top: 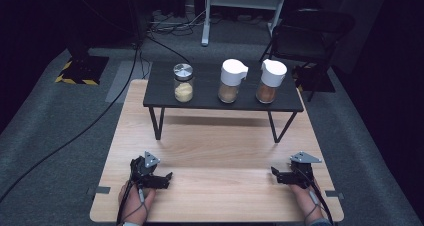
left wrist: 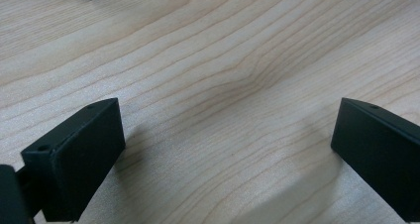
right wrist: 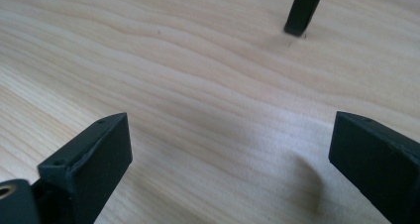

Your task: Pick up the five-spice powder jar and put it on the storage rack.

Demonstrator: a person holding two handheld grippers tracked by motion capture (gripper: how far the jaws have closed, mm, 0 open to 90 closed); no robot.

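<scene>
- Three jars stand upright in a row along the small black shelf (top: 200, 102), upper centre of the high view: a metal-lidded jar (top: 183, 82) of pale yellow granules, then two white-capped jars (top: 231, 80) (top: 270, 80) of brown powder.
- The left tongs (top: 161, 178), lower left, rest on the table (top: 220, 151), jaws apart, pointing right.
- The right tongs (top: 281, 175), lower right, jaws apart, point left.

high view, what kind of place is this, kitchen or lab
Most likely a lab or recording studio, not a kitchen: a wooden table on grey carpet, cables trailing across the floor, dark surroundings, and three jars staged on a small black shelf.
</scene>
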